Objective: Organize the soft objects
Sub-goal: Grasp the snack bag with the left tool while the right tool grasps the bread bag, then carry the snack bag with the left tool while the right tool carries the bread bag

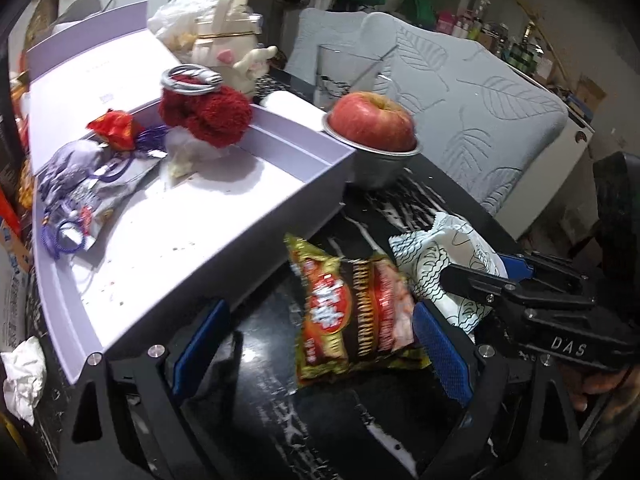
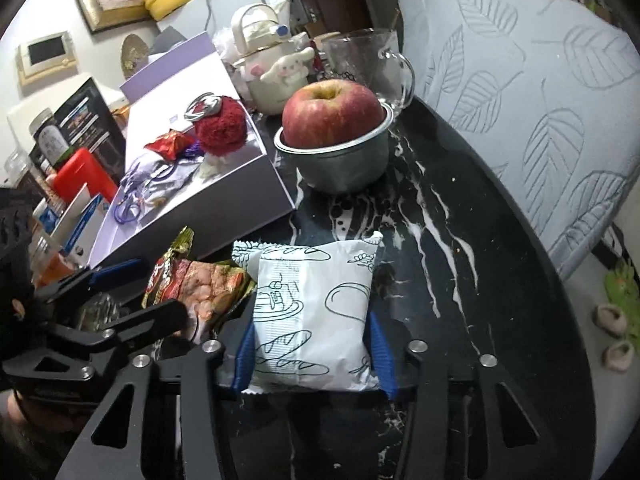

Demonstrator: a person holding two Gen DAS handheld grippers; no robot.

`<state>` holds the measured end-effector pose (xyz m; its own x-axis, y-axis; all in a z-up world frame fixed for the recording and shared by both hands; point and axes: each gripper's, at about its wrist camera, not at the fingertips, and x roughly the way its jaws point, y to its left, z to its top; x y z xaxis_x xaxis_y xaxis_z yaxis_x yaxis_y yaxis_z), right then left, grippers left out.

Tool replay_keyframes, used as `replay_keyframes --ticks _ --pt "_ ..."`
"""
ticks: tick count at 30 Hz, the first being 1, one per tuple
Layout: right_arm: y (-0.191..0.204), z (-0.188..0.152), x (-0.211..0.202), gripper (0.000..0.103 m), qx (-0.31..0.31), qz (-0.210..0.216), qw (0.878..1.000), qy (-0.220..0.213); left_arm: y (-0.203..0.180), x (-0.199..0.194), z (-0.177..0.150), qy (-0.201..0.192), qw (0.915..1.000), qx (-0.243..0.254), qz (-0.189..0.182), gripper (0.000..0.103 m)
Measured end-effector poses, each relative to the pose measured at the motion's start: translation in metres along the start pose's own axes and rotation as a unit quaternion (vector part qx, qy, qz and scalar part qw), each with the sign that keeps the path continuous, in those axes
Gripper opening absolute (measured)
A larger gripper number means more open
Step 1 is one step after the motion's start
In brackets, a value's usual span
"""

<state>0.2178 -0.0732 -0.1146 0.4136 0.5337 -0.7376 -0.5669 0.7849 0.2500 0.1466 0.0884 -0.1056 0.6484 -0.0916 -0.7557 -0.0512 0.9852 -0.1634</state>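
A red and gold snack packet [image 1: 352, 312] lies on the black marble table, between the blue pads of my left gripper [image 1: 320, 344], whose jaws are open with its right pad touching the packet. The packet also shows in the right wrist view [image 2: 200, 284]. My right gripper [image 2: 312, 344] is shut on a white bread-print packet [image 2: 312, 308], low over the table; that packet shows in the left wrist view [image 1: 444, 264]. The lilac open box [image 1: 224, 216] holds a red fluffy ball [image 1: 208, 114], a red pouch [image 1: 114, 130] and purple sachets [image 1: 80, 176].
An apple [image 2: 332, 114] sits in a metal bowl [image 2: 344, 168] beside the box. Behind stand a glass mug [image 2: 372, 64] and a white character kettle [image 2: 272, 68]. A leaf-pattern cushion [image 2: 540, 100] borders the table on the right. Crumpled tissue [image 1: 24, 376] lies at the left.
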Motion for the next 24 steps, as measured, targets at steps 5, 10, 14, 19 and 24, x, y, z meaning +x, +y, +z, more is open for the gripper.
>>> replay_keyframes --ticks 5,10,14,19,24 --pt "-0.006 -0.006 -0.009 0.045 -0.001 -0.015 1.0 -0.002 -0.011 0.008 0.005 0.007 0.9999 0.011 -0.007 0.094" --pt "-0.019 -0.013 -0.019 0.045 0.017 -0.017 1.0 -0.001 -0.02 0.031 0.006 0.055 0.9982 0.024 -0.006 0.094" --pt "-0.024 -0.018 -0.026 0.045 0.021 -0.021 1.0 -0.004 -0.023 0.035 0.005 0.058 0.9981 0.018 -0.01 0.084" --pt "-0.028 -0.026 -0.035 0.045 0.027 -0.027 0.999 -0.007 -0.037 0.03 -0.001 0.055 0.9969 0.05 0.027 0.06" --pt "-0.029 -0.037 -0.046 0.045 0.034 -0.039 0.999 -0.006 -0.052 0.019 -0.015 0.057 0.9957 0.069 0.022 0.06"
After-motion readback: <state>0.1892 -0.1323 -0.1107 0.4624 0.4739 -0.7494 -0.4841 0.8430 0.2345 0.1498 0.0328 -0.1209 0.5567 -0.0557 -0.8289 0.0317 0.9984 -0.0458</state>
